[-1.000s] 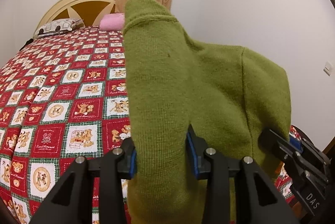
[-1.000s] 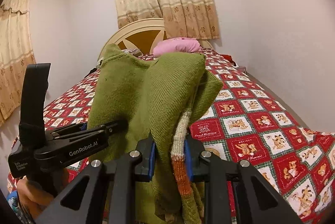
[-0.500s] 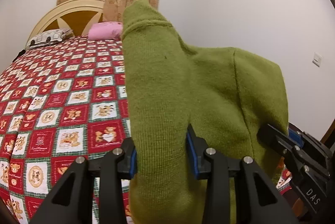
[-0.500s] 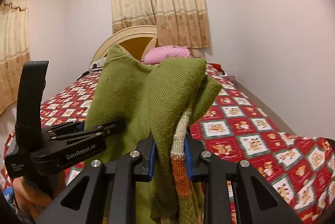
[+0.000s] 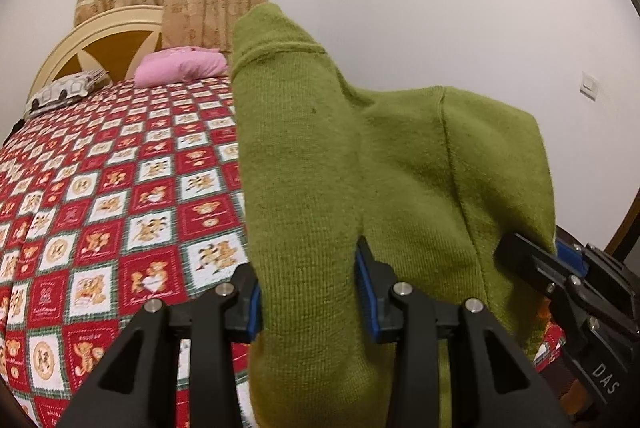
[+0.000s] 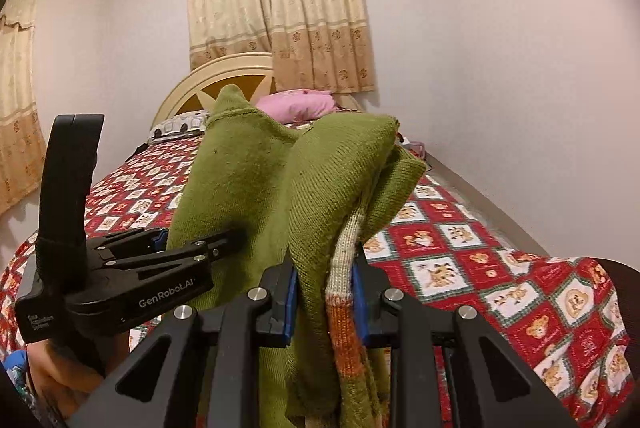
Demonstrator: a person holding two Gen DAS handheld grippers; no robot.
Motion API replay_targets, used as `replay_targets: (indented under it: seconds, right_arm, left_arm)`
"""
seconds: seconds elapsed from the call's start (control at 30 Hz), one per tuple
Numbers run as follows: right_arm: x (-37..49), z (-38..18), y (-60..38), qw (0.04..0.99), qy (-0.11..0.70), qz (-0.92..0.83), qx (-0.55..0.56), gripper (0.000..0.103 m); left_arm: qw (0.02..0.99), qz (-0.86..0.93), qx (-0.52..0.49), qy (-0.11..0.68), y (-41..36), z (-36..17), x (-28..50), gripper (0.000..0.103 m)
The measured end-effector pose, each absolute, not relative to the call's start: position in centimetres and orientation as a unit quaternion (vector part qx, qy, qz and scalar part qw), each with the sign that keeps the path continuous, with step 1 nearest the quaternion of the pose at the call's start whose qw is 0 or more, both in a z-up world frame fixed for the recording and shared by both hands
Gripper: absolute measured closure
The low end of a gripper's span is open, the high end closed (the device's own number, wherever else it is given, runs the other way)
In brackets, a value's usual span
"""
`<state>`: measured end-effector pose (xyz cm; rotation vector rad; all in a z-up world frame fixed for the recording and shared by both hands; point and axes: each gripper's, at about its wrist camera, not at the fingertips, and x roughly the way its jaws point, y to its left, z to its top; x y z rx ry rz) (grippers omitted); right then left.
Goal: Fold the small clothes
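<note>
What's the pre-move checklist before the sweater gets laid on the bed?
1. Left gripper clamped on the green knit sweater: ok, cloth fills the gap between both blue pads.
2. Right gripper clamped on the sweater: ok, green folds and the striped cuff are pinched together.
3. Sweater spread flat between the grippers: not ok, it bunches and peaks above both.
4. Sweater clear of the bedspread: cannot tell, its lower part drops out of view.
5. Landing spot on the bedspread free: ok, the patterned area ahead is bare; the pink pillow sits far back by the headboard.
</note>
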<state>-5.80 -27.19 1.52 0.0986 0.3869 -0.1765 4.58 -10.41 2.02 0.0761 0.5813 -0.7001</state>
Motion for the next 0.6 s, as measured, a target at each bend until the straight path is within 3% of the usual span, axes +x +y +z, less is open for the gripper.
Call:
replay_targets:
  seconds: [0.6]
  right_arm:
    - [-6.4, -1.8, -35.2, 0.959, 0.215, -0.166, 0.074, 0.080]
  left_arm:
    - [0.876, -0.373, 0.090, 0.294, -20.4, -0.1, 4.1, 0.063]
